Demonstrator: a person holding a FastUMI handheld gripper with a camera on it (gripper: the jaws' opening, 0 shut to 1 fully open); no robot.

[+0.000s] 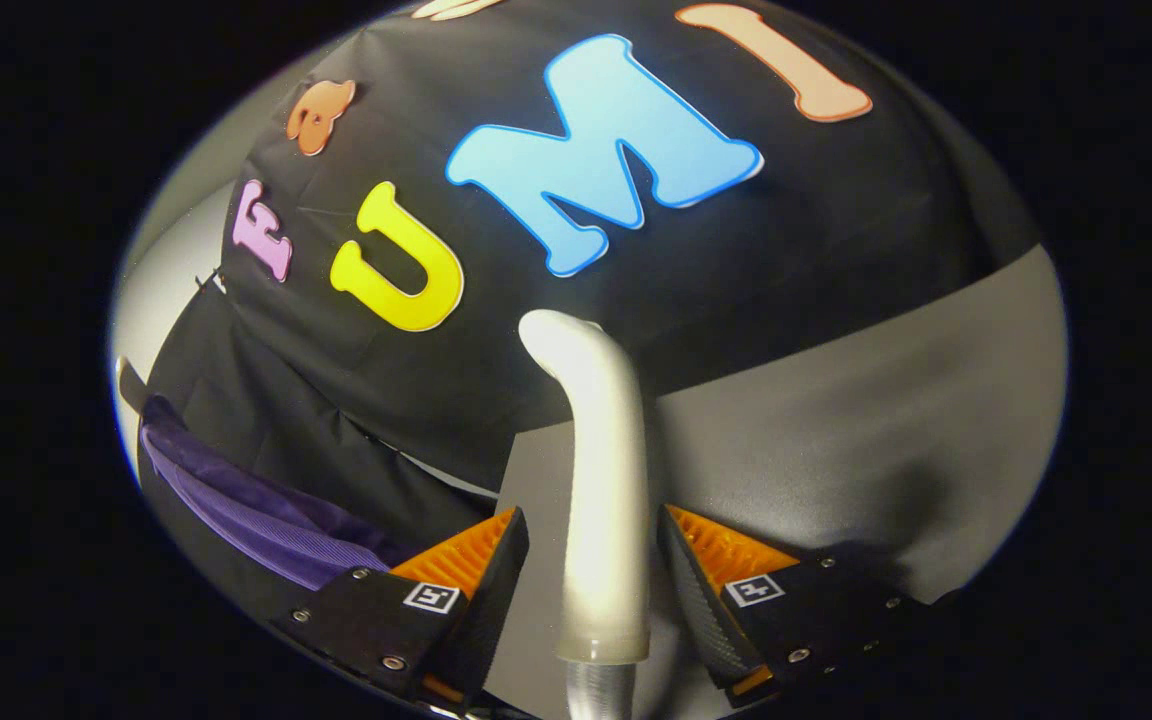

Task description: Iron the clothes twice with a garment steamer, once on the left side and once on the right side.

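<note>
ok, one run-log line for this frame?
phase: steamer pickup | gripper: open, fingers either side of steamer handle, gaps visible | purple garment: hanging, beyond the left finger | ironing: not started

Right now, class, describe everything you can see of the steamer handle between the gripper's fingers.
The steamer handle is a smooth, silvery-white tube, plastic by its look, standing upright between the fingers of the gripper and bending over at its top. A ribbed hose joins its lower end. It sits in the gap between both fingers; whether they press it is unclear. A grey surface lies beyond it.
</note>
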